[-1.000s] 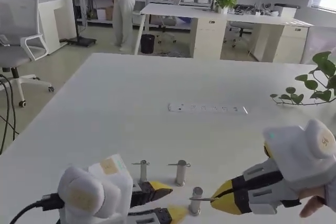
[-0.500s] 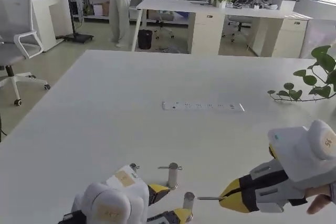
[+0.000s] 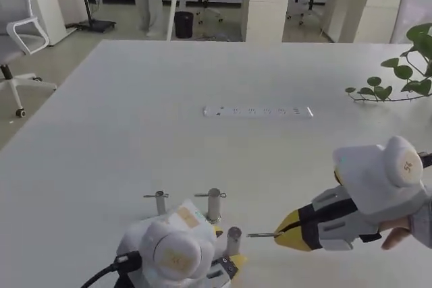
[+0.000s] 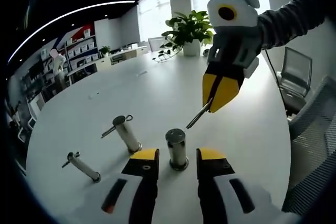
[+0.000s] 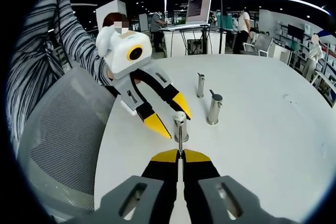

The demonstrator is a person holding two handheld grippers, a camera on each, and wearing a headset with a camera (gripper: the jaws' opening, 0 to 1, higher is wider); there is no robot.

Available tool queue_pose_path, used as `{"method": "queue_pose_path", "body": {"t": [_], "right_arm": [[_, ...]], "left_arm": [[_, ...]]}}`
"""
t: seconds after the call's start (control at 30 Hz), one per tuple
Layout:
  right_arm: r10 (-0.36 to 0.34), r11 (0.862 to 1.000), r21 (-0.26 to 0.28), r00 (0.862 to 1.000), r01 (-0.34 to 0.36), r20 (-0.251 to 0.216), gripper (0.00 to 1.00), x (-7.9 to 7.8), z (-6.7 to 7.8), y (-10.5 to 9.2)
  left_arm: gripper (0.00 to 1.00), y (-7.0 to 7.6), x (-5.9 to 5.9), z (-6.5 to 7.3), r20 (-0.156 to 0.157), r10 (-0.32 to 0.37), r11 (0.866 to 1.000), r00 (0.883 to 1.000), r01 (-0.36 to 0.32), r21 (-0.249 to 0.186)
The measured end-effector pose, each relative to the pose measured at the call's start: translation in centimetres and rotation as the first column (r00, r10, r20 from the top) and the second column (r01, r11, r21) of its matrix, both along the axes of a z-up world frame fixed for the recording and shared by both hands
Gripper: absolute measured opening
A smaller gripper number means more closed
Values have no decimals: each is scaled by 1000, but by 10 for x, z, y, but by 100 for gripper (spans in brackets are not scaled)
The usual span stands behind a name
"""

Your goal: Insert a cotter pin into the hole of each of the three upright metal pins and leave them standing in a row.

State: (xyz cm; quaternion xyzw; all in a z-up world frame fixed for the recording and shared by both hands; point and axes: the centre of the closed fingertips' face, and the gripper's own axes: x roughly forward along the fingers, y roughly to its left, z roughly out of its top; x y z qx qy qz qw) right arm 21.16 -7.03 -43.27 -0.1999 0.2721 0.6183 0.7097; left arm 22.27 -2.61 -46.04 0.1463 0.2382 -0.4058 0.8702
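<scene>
Three upright metal pins stand in a row near the table's front edge. The far pin [image 3: 160,202] and the middle pin [image 3: 214,204] each carry a cotter pin through the top. The near pin [image 3: 233,239] has none through it. My left gripper [image 4: 177,156] is open, with one yellow jaw on either side of the near pin [image 4: 177,147]. My right gripper [image 3: 278,235] is shut on a thin cotter pin [image 3: 260,235] that points at the near pin's top. In the right gripper view its tip [image 5: 180,139] sits just short of that pin [image 5: 180,119].
A white power strip [image 3: 258,111] lies mid-table. Plant branches [image 3: 398,75] reach over the table's right edge. An office chair [image 3: 19,55] stands off the left side, with desks and shelves beyond. A mesh chair [image 5: 52,145] is behind the left gripper.
The head camera has tilted down. My left gripper has moved in from the left until its jaws flank the near pin. My right gripper still holds the cotter pin beside that pin.
</scene>
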Motion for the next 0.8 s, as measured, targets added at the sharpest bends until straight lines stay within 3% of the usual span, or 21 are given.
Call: {"method": "queue_pose_path", "body": {"t": [0.3, 0.47, 0.8], "right_arm": [[16, 1000, 5, 1000, -16, -1, 0, 2, -4, 3], [29, 1000, 10, 1000, -29, 1, 0, 0, -3, 5], [25, 999, 19, 1000, -25, 5, 0, 3, -2, 8]], "left_arm": [[17, -1, 7, -8, -9, 11, 1000, 1000, -11, -1], [11, -2, 4, -8, -12, -9, 1000, 1000, 9, -2], [10, -3, 4, -9, -14, -46, 999, 999, 46, -11]]}}
